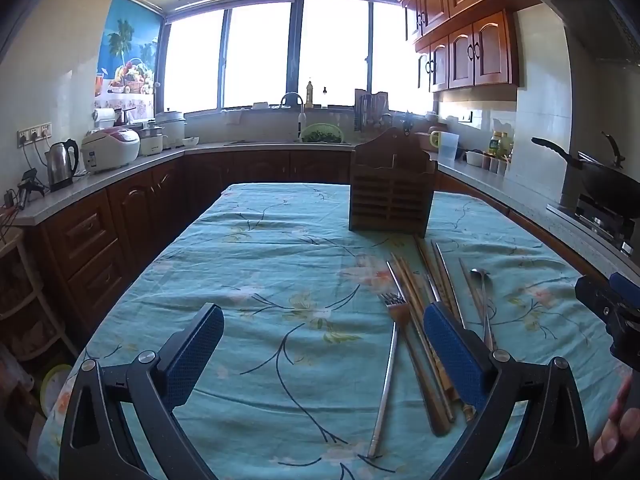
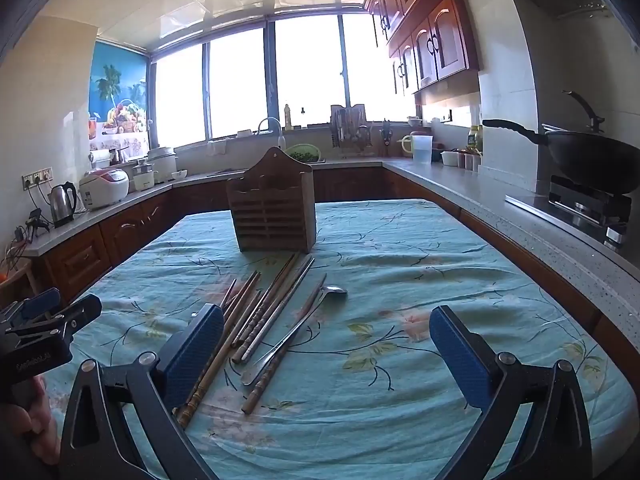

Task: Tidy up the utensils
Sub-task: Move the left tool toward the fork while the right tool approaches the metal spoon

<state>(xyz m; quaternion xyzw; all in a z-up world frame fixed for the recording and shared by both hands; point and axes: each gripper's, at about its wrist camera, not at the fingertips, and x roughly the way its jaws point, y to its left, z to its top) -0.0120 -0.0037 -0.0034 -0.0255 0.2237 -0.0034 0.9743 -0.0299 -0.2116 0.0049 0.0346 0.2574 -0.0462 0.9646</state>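
A brown wooden utensil holder (image 1: 390,192) stands upright on the table; it also shows in the right wrist view (image 2: 274,210). In front of it lie a metal fork (image 1: 390,356), several wooden and metal chopsticks (image 1: 424,320) (image 2: 260,316) and a metal spoon (image 1: 482,304) (image 2: 296,332). My left gripper (image 1: 324,340) is open and empty above the cloth, left of the fork. My right gripper (image 2: 326,344) is open and empty, its left finger over the chopsticks, the spoon between the fingers. Each gripper shows at the edge of the other's view (image 1: 612,312) (image 2: 44,328).
The table wears a teal floral cloth (image 1: 260,280) (image 2: 440,272). Kitchen counters ring it: a kettle (image 1: 62,164) and rice cooker (image 1: 110,149) on the left, a sink under the window, a wok (image 2: 592,160) on the stove at right.
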